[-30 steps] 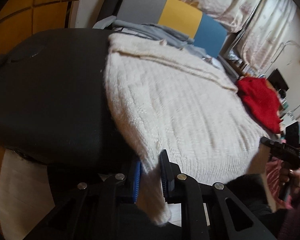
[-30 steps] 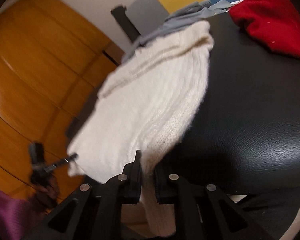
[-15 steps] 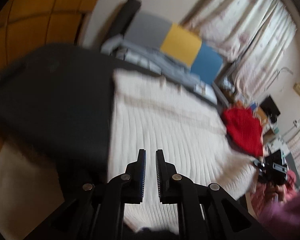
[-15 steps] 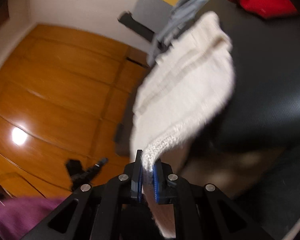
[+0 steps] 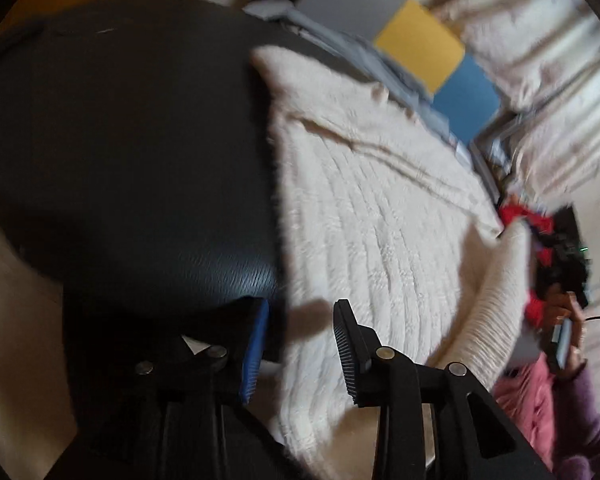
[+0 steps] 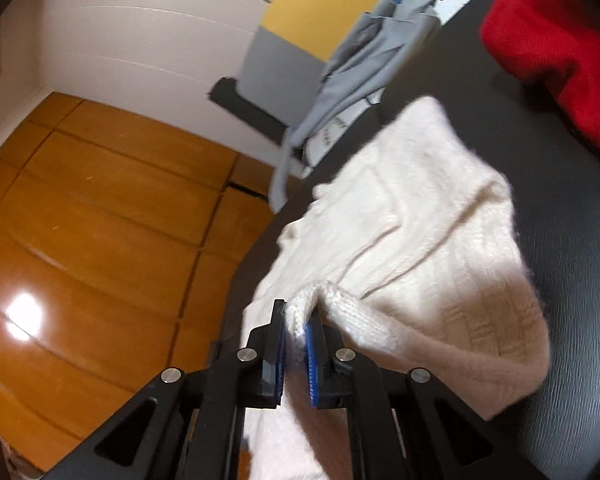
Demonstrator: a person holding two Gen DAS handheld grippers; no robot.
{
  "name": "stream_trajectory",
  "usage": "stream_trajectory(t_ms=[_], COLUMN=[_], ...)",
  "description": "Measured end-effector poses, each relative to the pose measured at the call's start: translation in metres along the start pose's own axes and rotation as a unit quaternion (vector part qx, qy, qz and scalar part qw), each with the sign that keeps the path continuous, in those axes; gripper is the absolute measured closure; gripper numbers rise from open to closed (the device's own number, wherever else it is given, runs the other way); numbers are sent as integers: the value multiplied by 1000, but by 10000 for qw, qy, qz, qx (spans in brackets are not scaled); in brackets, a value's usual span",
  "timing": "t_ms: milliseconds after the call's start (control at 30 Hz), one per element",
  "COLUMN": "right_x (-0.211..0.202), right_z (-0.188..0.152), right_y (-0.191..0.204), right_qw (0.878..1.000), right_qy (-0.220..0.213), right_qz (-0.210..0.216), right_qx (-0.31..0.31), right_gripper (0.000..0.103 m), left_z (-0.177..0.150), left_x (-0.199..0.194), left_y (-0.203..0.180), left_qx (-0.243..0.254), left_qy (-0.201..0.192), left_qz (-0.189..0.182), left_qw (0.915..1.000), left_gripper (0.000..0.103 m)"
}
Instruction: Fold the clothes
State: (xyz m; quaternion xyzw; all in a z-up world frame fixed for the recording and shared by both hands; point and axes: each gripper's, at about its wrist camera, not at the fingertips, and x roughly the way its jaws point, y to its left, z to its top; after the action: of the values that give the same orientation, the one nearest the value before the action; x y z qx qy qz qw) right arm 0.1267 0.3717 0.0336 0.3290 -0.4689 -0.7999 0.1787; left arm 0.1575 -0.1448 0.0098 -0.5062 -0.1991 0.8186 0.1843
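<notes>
Black padded surface (image 5: 132, 152) under cream sweater (image 5: 372, 216); left gripper (image 5: 300, 320) spread, right gripper (image 6: 296, 320) pinching its ribbed edge.

A black leather-textured table (image 6: 580, 240) carries a cream knit sweater (image 6: 420, 240), a red garment (image 6: 552, 40) and grey clothing (image 6: 364, 60) beyond it.

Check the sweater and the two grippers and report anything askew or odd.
The cream sweater lies unevenly: its near end hangs off the black table's edge. The right gripper pinches one ribbed corner and lifts it over the body, while the left gripper is open and holds nothing. No damage shows.
</notes>
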Motion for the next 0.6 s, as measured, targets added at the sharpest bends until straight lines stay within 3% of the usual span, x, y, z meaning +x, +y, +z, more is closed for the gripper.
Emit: stream_trajectory(t_ms=[33, 100, 167, 267, 433, 567, 600], right_x=[7, 11, 12, 14, 18, 26, 29], right_z=[3, 5, 5, 15, 43, 60, 62], right_y=[-3, -10, -17, -22, -18, -23, -22], right_qw=[10000, 9998, 9996, 9982, 9961, 9944, 9949], right_qy=[10, 7, -70, -363, -717, -752, -651], right_qz=[-91, -194, -230, -68, -181, -623, -688], right_qx=[29, 41, 176, 482, 471, 409, 343], right_gripper=[96, 96, 96, 96, 100, 100, 100], left_z=[-5, -12, -16, -27, -48, -53, -52], left_x=[-2, -5, -6, 12, 46, 66, 71], left_y=[1, 2, 6, 5, 1, -11, -16], left_qx=[-47, -136, -288, -426, -664, -849, -820], left_qy=[97, 272, 436, 1033, 2050, 2191, 2246], left_qz=[60, 52, -189, -450, -882, -1231, -1164], left_qw=[9999, 9995, 9985, 9927, 9725, 9642, 9640], left_gripper=[34, 23, 21, 19, 18, 16, 16])
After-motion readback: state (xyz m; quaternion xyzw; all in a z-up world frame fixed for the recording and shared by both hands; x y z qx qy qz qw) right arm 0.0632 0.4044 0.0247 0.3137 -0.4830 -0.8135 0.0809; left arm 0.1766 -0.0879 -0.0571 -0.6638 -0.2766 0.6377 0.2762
